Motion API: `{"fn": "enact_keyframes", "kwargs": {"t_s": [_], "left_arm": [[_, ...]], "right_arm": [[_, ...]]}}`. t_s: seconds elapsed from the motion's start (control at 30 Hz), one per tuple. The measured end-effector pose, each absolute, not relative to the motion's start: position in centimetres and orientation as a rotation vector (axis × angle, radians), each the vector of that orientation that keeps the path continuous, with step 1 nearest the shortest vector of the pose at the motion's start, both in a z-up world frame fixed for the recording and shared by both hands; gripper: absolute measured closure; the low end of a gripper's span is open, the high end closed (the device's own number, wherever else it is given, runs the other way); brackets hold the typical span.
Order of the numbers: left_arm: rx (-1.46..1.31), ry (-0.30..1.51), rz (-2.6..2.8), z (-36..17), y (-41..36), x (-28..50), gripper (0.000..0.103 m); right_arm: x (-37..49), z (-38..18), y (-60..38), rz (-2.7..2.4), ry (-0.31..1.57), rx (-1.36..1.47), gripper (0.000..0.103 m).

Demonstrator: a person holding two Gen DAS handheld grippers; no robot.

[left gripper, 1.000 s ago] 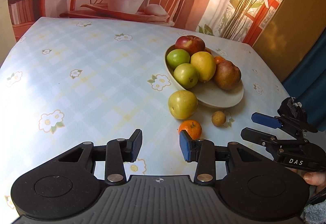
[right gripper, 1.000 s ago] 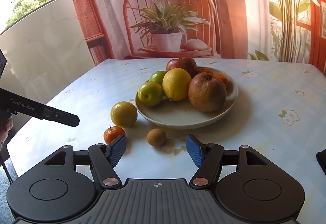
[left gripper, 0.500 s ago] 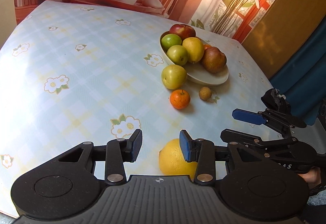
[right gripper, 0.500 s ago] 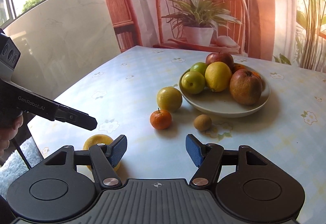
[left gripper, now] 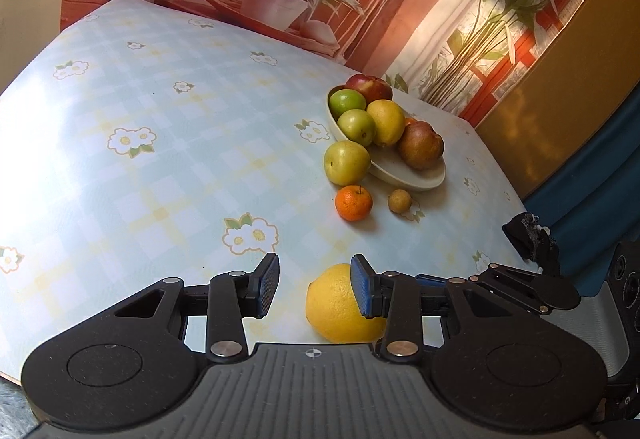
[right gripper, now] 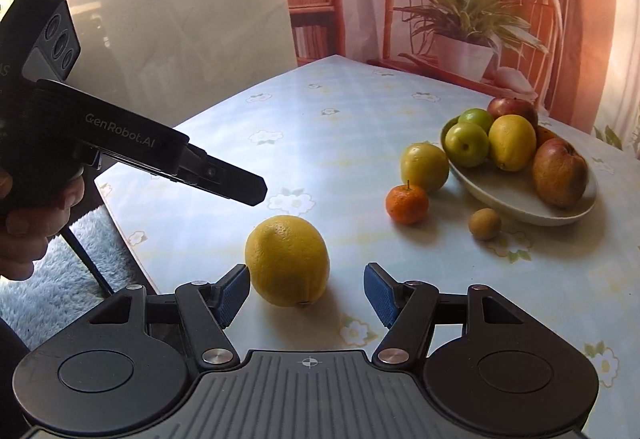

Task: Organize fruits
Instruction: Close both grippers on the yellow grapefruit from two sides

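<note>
Right wrist: lemon (right gripper: pixel 287 260) between right tool's (right gripper: pixel 306 295) fingers.

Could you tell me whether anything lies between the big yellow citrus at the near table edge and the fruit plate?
Yes. The tangerine, the yellow-green apple and a small brown fruit sit on the table between the yellow citrus and the plate. Lifting the citrus over them would likely avoid contact.

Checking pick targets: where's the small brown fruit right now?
The small brown fruit lies on the tablecloth just in front of the plate, right of the mandarin; in the left wrist view it is also right of the mandarin.
</note>
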State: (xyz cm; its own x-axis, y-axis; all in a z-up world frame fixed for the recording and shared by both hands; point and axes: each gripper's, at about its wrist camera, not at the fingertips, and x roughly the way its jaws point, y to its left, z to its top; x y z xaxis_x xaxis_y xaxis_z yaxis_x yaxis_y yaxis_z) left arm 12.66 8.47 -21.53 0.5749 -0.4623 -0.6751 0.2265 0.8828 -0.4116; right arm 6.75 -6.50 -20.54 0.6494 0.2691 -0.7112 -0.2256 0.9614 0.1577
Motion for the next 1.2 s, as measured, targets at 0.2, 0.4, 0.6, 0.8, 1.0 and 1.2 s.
{"fn": "enact_keyframes", "kwargs": {"t_s": [0.2,0.4,0.6,0.8,1.0,1.2], "left_arm": [[-0.380,0.916,-0.478,-22.9,8.8,13.6,0.063],[-0.356,0.930,-0.503,-23.5,7.4,14.0,0.062],[-0.332,0.941,-0.499,-23.3,6.1,15.0,0.062],[-0.299,0.956,-0.518,-23.2,3.6,16.8,0.062],[-0.284,0.970,-0.548,-23.3,0.8,18.6,0.063],[-0.349,0.972,-0.574,-24.0,0.4,18.3,0.062]], "right_arm": [[7.5,-21.6,-6.4,0.309,0.850,0.096,0.046],[8.2,-22.1,-6.6,0.324,0.868,0.121,0.046],[8.2,-22.5,-7.0,0.312,0.854,0.138,0.055],[8.0,-22.6,-8.6,0.243,0.815,0.179,0.055],[7.6,-22.9,-10.3,0.127,0.776,0.175,0.055],[6.2,-23.1,-10.9,0.068,0.755,0.183,0.056]]}}
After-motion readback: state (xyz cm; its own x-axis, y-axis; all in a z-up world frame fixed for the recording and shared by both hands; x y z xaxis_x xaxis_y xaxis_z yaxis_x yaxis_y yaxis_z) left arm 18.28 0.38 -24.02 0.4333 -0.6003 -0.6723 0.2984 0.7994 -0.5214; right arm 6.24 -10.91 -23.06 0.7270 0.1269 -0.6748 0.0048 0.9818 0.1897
